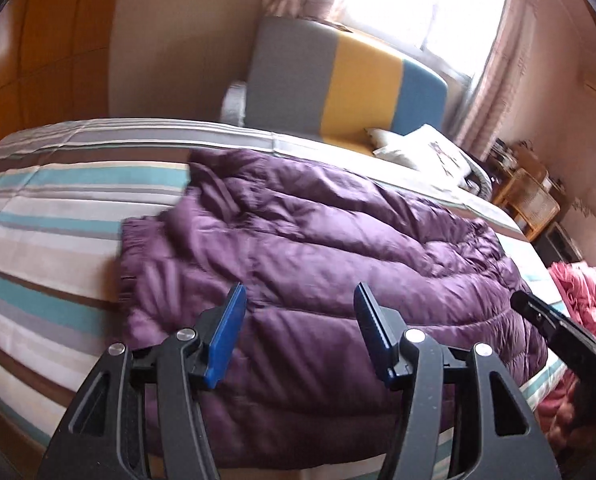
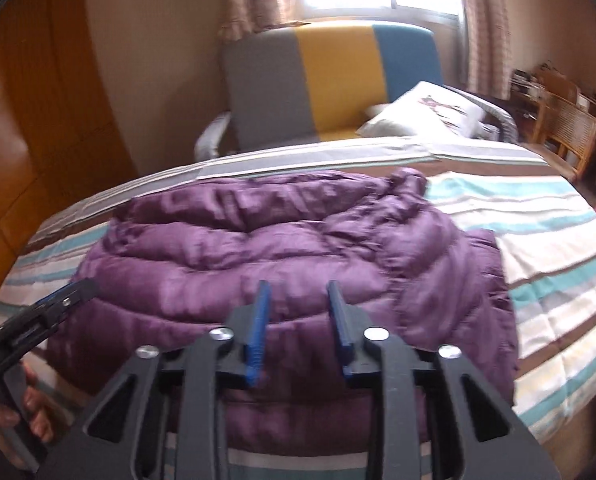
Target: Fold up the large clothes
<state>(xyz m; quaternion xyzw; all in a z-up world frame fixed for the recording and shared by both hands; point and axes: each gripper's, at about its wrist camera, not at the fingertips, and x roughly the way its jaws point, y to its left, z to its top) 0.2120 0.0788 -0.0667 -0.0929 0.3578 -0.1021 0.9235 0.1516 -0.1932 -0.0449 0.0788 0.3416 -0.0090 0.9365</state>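
Observation:
A purple quilted down jacket (image 1: 306, 264) lies partly folded on the striped bed (image 1: 46, 216); it also shows in the right wrist view (image 2: 258, 248). My left gripper (image 1: 300, 300) is open and empty, held above the jacket's near part. My right gripper (image 2: 298, 296) is open and empty above the jacket's near edge. The right gripper shows at the right edge of the left wrist view (image 1: 538, 312). The left gripper shows at the left edge of the right wrist view (image 2: 64, 300). The jacket's near hem is hidden behind the gripper bodies.
A grey, yellow and blue chair (image 2: 330, 80) with a white cushion (image 2: 422, 114) stands beyond the bed under a bright window. A pink garment (image 1: 582, 300) lies on the bed's right side. Wooden furniture (image 2: 558, 120) stands at far right, a wooden wardrobe (image 2: 26, 120) at left.

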